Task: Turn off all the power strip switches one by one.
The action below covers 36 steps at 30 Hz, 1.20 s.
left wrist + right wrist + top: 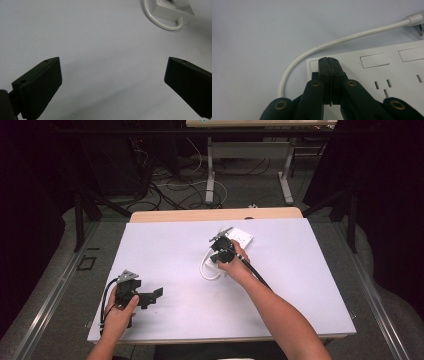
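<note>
A white power strip [243, 237] lies on the white table [170, 250], right of its middle, and its white cable [205, 270] loops off the near end. My right gripper [215, 260] is over that end. In the right gripper view the jaws are shut together with nothing between them. The right gripper [328, 61] has its tips at the corner of the power strip [372, 75], beside the curved cable [317, 50]. My left gripper [151, 299] is near the table's front left, open and empty. In its own view the left gripper [112, 85] faces bare table, with the power strip [175, 8] far off.
A wooden edge [215, 214] runs along the table's far side. Beyond it stand a desk frame [247, 165] and loose cables on the floor [170, 190]. A plug end of the cable [415, 20] lies by the strip.
</note>
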Tool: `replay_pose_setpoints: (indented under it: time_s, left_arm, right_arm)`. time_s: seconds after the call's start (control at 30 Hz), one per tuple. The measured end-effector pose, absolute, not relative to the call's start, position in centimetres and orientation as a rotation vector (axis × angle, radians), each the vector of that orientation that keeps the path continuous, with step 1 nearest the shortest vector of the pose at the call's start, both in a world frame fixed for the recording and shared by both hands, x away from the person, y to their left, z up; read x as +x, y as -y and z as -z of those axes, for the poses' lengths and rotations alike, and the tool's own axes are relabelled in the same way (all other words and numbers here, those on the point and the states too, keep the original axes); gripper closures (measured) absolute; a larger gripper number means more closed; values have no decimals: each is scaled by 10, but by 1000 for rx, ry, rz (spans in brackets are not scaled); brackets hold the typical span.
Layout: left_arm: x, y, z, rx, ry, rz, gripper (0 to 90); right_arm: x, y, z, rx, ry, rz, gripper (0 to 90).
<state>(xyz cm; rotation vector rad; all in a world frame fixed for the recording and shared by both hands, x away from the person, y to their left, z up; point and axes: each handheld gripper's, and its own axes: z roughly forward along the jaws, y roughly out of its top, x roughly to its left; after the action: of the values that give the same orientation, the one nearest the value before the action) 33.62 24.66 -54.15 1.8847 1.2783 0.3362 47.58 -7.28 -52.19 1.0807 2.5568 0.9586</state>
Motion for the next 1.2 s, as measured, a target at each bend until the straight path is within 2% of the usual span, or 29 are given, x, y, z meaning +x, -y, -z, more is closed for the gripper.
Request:
replay_pose_setpoints:
  time_s: [0.57, 0.7, 0.83, 1.2]
  left_arm:
    - [336, -245, 543, 1879, -1285, -336, 14]
    - [336, -245, 543, 1888, -1286, -333, 14]
    - [336, -245, 543, 1891, -1289, -331, 14]
    - [336, -247, 544, 1884, -1295, -332, 14]
  right_arm:
    - [478, 76, 520, 1123, -2604, -851, 900]
    - [477, 71, 529, 1097, -2514, -1008, 900]
    - [476, 71, 525, 1038, -2564, -889, 900]
    - [478, 74, 524, 1108, -2534, -964, 900]
